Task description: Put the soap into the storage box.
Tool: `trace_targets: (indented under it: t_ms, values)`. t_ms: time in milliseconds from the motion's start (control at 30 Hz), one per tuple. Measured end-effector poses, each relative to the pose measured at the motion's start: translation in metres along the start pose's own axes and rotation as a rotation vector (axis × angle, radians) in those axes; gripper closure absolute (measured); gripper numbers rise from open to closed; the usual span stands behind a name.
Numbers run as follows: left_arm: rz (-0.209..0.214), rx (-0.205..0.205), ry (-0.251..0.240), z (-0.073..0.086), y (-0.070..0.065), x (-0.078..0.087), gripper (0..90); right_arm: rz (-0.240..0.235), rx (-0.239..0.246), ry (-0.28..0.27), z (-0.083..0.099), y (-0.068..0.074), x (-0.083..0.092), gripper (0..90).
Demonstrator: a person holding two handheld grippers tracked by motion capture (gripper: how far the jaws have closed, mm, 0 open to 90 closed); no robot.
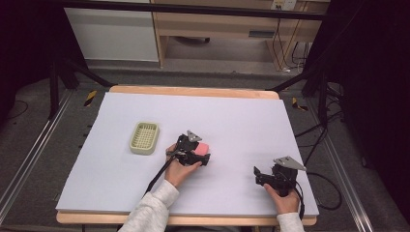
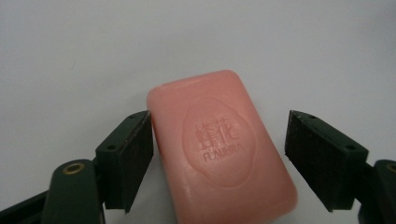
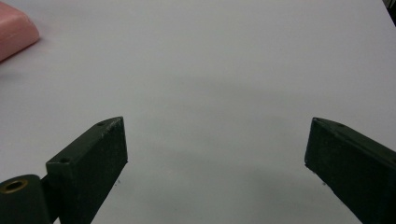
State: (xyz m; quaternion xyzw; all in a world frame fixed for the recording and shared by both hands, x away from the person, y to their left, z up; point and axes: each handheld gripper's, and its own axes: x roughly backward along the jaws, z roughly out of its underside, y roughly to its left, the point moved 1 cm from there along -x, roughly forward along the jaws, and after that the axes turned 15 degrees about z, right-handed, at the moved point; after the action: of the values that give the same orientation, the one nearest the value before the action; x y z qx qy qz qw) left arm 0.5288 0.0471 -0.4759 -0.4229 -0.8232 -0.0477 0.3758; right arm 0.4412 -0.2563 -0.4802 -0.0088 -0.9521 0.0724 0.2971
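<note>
A pink soap bar (image 2: pixel 219 147) is seen lying flat on the white sheet (image 1: pixel 241 121) covering the table, approx. mid-table, just right of centre of the person's left hand (image 1: pixel 180 166). An embossed oval w/ characters and small lettering is shown on its top face in the left gripper view.

The left gripper (image 2: pixel 219 161) is held spread around the bar: one pad is seen touching, or all but touching, the bar's long edge, while a clear gap is left btwn the other pad and the opposite edge. No squeeze is applied; the bar is bracketed, not clamped. In the high view the same gripper (image 1: pixel 202 155) is seen over the soap (image 1: pixel 203 147), w/ only a pink corner left visible beyond it, and a cable is seen trailing back along the sleeve.

The right gripper (image 1: pixel 258 175) is held by the right hand (image 1: pixel 284 199) near the table's front right, well apart from the soap. Its jaws are spread wide w/ nothing btwn them, as shown in the right gripper view (image 3: pixel 215 158); bare sheet is seen ahead, and a pink corner of the bar (image 3: pixel 16 30) is caught at upper left.

A pale green slatted soap dish (image 1: pixel 144 137) is set left of the left gripper, near but not touching.
</note>
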Motion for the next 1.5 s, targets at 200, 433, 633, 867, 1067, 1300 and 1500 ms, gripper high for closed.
trace_targets:
  t_ms: [200, 433, 633, 867, 1067, 1300, 1500]
  values:
    - [0.009, 0.027, 0.009, 0.0005, 0.0045, -0.0036, 25.0, -0.002, -0.001, 0.003, 0.0000, 0.0002, -0.0001, 6.1]
    - [0.011, 0.039, 0.019, -0.0001, 0.0054, -0.0047, 26.6, -0.002, 0.002, 0.003, 0.0000, 0.0002, -0.0004, 6.1]
    - [0.007, 0.055, 0.031, 0.0002, 0.0056, -0.0047, 32.6, -0.002, 0.003, 0.003, 0.0000, 0.0005, -0.0004, 6.1]
    - [0.002, 0.059, 0.040, 0.0002, 0.0053, -0.0030, 36.3, -0.001, 0.005, 0.003, 0.0001, 0.0002, -0.0005, 6.1]
    - [0.002, 0.044, 0.048, 0.0002, 0.0050, -0.0026, 36.2, -0.004, 0.004, 0.005, 0.0002, 0.0003, -0.0006, 6.1]
    - [-0.002, 0.027, 0.052, -0.0038, 0.0063, -0.0008, 31.5, -0.004, 0.004, 0.008, 0.0002, 0.0003, -0.0010, 6.1]
    - [-0.004, 0.015, 0.075, -0.0054, 0.0064, -0.0067, 32.9, -0.007, 0.003, 0.011, 0.0003, 0.0004, -0.0009, 6.1]
